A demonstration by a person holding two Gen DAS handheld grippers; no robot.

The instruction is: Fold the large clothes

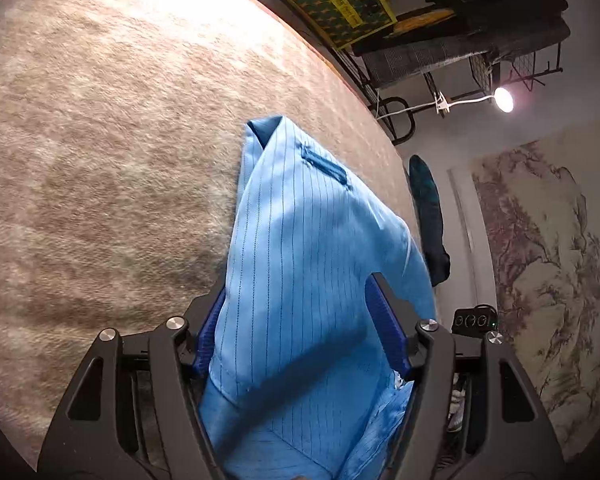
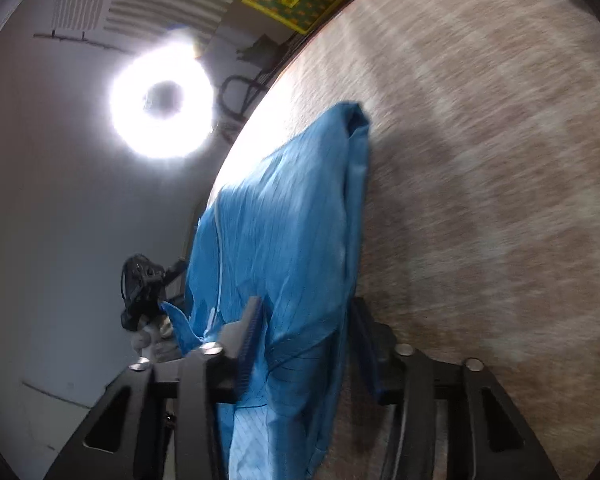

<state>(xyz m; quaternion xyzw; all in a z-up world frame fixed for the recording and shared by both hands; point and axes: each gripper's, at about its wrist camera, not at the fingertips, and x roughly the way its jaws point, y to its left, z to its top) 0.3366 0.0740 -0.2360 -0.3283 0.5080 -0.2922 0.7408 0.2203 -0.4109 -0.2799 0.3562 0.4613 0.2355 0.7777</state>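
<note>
Left gripper [image 1: 300, 344] has the light blue pinstriped garment [image 1: 300, 260] running right up between its blue-padded fingers [image 1: 387, 332], and the cloth fills the whole gap, so the jaws are clamped on fabric. From there the garment stretches away from the camera to a folded corner resting on the beige fleecy blanket [image 1: 100, 140], with a darker blue pocket strip [image 1: 323, 164] showing near that far end. The far corner touches the blanket close to its edge.

Over to the right wrist view: the right gripper [image 2: 303, 344] also has the blue garment [image 2: 284, 220] bunched between its fingers [image 2: 250, 344], pads pressed on a thick wad of cloth on both sides. The fabric here is creased and gathered, a white seam line running down its left side, and its far tip lies against the beige blanket [image 2: 479, 180]. This frame is blurred.

Round the edges: a green and yellow patterned box [image 1: 335, 0] beyond the blanket, a dark rack with folded dark textiles [image 1: 491, 12], a small round lamp [image 1: 503, 100] on a white cable, and in the right view a bright ring light [image 2: 162, 98] against the pale wall
</note>
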